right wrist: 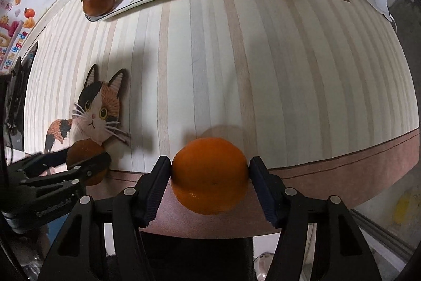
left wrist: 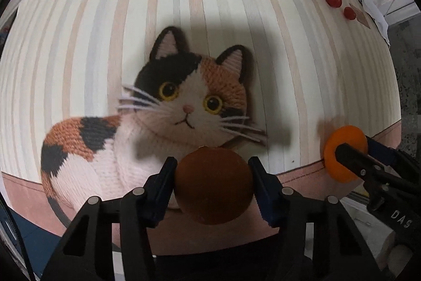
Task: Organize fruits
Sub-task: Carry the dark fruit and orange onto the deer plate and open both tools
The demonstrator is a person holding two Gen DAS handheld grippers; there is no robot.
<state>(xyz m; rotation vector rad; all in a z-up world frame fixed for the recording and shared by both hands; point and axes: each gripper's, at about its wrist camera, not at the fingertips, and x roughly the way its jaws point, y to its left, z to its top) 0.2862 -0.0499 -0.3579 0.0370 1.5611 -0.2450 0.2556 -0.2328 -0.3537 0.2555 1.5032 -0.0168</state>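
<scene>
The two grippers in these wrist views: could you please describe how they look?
Both the left gripper and the right gripper have matte black, angular plastic linkages with silver pivot pins and dark blue ribbed pads. White letters "DAS" mark the right one's body. No sleeves or cables are clearly visible.

you're over a table [right wrist: 215, 65] spread with a cloth of pale cream, grey and peach stripes, bordered in dusty pink with a stitched line along the near edge. a knitted-look calico cat [left wrist: 168, 107] is pictured on the cloth. hard shadows fall across the stripes. a white wall with colourful stickers [right wrist: 15, 25] stands at your left, and grey floor [right wrist: 402, 25] shows past the table's right edge.
</scene>
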